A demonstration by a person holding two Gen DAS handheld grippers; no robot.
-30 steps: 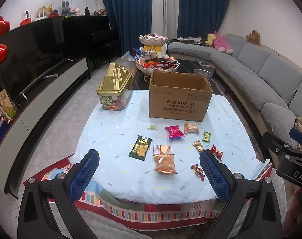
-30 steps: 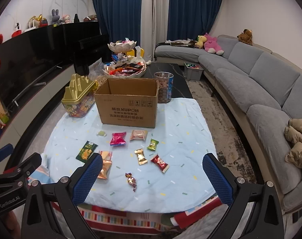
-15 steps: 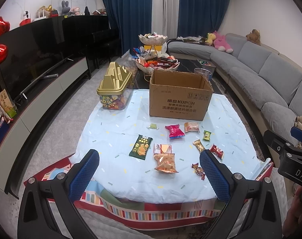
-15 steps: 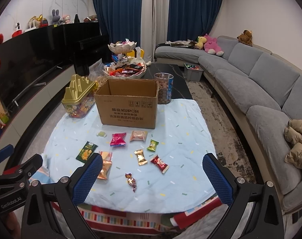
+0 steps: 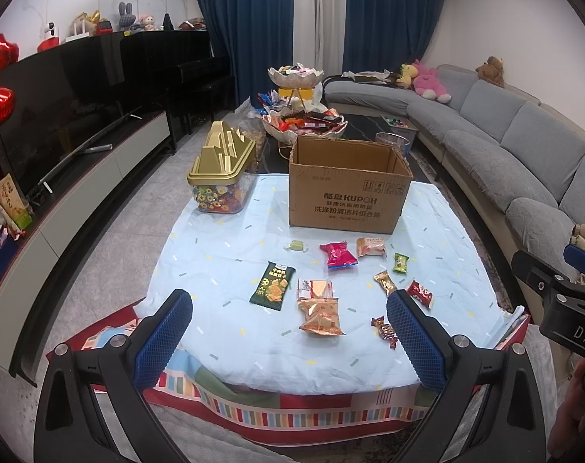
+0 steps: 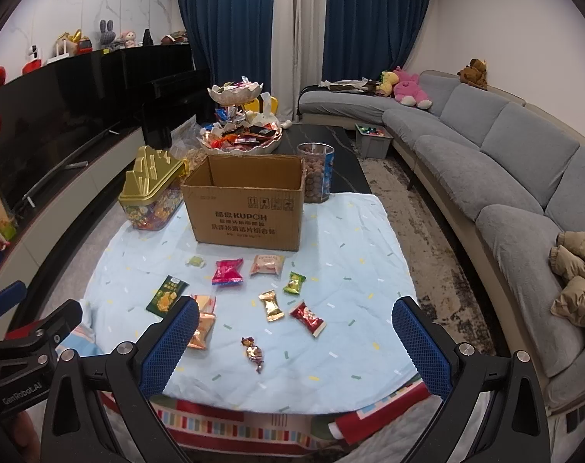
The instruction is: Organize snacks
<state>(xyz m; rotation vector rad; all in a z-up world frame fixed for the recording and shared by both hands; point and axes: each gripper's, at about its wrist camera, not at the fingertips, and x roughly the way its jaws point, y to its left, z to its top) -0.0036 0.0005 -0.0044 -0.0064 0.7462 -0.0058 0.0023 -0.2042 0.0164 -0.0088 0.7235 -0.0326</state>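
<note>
Several wrapped snacks lie loose on a pale blue cloth [image 5: 223, 254]: a dark green packet [image 5: 273, 286], an orange bag [image 5: 320, 315], a pink packet [image 5: 338, 254] and a red candy [image 6: 307, 318] among them. Behind them stands an open cardboard box [image 5: 348, 193], also seen in the right wrist view [image 6: 246, 204]. My left gripper [image 5: 290, 337] hangs open before the cloth's near edge, holding nothing. My right gripper [image 6: 296, 345] is open too, low over the front of the cloth, with a twisted brown candy [image 6: 253, 353] lying between its fingers' lines of sight.
A gold-lidded clear tub of sweets [image 5: 221, 177] stands left of the box. A tiered dish of snacks [image 6: 240, 135] and a clear jar [image 6: 317, 173] sit behind on a dark table. A grey sofa [image 6: 504, 177] curves along the right; a TV cabinet [image 5: 80, 177] runs on the left.
Both views have crept slightly closer to the table. Nothing on the cloth has moved and both grippers stay open.
</note>
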